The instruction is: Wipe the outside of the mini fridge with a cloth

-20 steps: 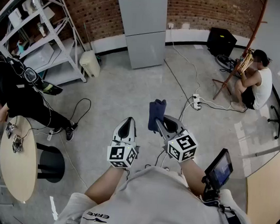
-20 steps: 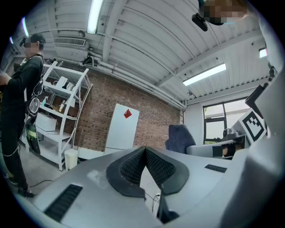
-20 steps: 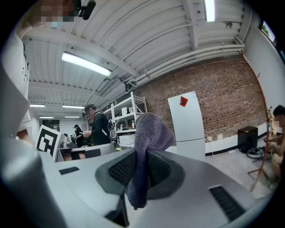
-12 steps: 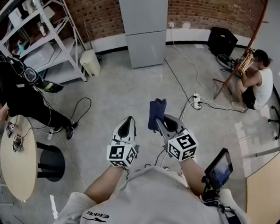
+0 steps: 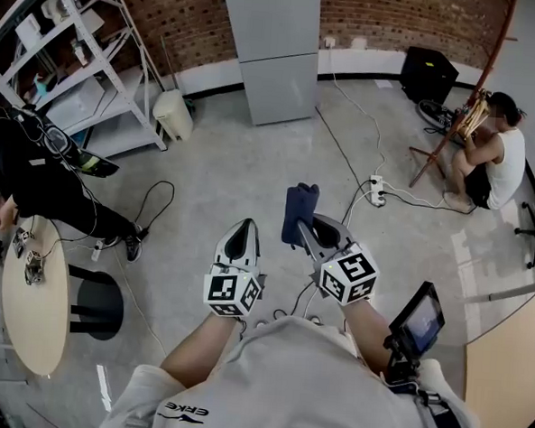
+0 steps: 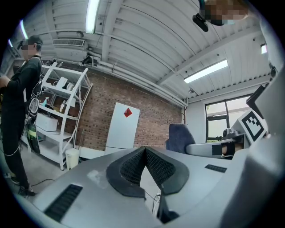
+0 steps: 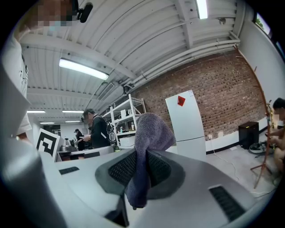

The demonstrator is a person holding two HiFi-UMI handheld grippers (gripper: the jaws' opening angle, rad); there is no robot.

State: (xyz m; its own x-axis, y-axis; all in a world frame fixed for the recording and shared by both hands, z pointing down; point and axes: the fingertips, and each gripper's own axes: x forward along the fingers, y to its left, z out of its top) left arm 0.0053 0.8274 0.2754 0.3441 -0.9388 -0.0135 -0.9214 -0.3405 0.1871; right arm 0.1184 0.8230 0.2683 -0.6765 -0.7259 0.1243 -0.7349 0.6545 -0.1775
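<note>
The grey mini fridge stands against the brick wall at the far side of the room, and shows as a white box with a red diamond sticker in the left gripper view and the right gripper view. My right gripper is shut on a dark blue cloth, which sticks up between its pads. My left gripper is shut with nothing in it. Both grippers are held close to my chest, far from the fridge.
A white shelving rack and a small bin stand left of the fridge. A power strip and cables lie on the floor ahead. A person in black stands by a round table at left; another person crouches at right.
The view has shifted slightly forward toward the fridge. Both grippers keep the same pose and the cloth stays in the right one.
</note>
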